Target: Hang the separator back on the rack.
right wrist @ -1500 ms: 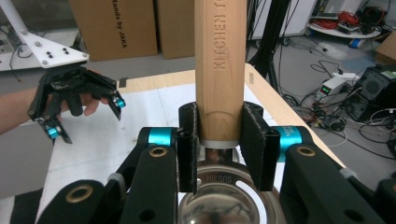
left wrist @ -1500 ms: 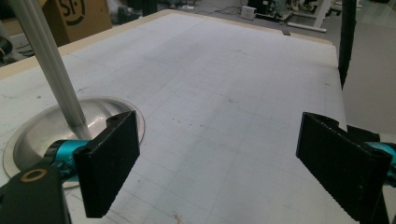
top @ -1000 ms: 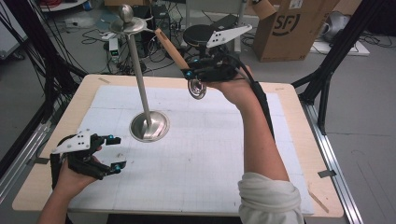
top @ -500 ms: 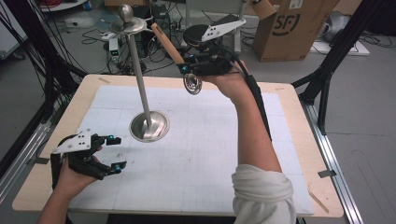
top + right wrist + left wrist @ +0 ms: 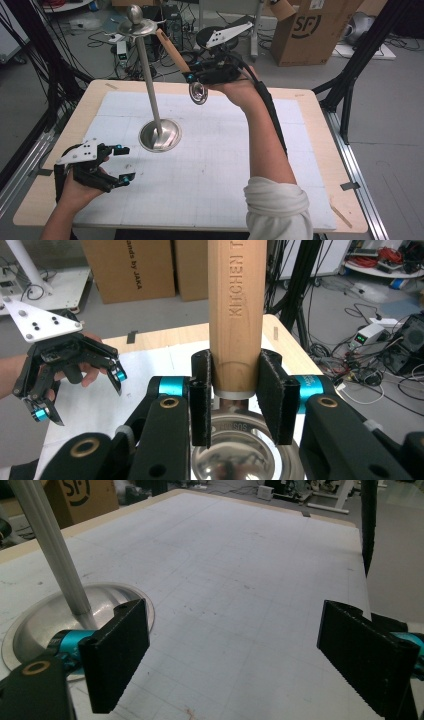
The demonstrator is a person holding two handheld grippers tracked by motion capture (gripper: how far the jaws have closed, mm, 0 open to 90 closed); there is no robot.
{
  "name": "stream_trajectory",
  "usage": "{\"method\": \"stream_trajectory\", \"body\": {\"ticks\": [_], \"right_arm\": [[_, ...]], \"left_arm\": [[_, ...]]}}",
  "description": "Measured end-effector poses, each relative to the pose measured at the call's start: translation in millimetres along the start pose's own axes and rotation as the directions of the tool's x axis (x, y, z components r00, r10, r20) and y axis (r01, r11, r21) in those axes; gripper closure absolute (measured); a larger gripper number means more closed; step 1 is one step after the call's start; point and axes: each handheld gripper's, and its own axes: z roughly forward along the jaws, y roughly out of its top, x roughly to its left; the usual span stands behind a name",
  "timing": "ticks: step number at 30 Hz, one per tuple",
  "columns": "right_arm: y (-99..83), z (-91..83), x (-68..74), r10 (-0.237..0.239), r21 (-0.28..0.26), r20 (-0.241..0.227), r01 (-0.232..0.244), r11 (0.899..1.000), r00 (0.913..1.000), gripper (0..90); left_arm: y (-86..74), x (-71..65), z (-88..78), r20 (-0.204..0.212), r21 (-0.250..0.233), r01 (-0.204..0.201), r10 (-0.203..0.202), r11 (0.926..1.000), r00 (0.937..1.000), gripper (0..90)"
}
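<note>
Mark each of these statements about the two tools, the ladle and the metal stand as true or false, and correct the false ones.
1. The right tool grips a wooden-handled ladle by its handle. True.
2. The left tool is closed on the stand's pole. False: its jaws stand wide apart with nothing between them, beside the stand's round base.
3. The metal stand lies on its side. False: it stands upright on the white mat.
4. The ladle's metal bowl rests on the mat. False: it is held up in the air.
5. A cardboard box stands on the floor beyond the table. True.
</note>
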Motion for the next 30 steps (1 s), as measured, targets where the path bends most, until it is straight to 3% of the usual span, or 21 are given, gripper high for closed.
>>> {"method": "stream_trajectory", "body": {"ticks": [17,30], "right_arm": [[10.9,29.1,4.4,-0.014,0.076,-0.01,0.015,0.997,0.9999,69.1],[12.6,43.1,4.1,-0.004,0.077,-0.022,0.006,0.997,0.9998,68.7]], "left_arm": [[0.0,0.0,0.0,0.002,0.001,-0.003,0.003,1.0,1.0,14.0],[-0.1,0.2,-0.2,0.001,0.001,-0.001,0.001,1.0,1.0,14.0]]}}
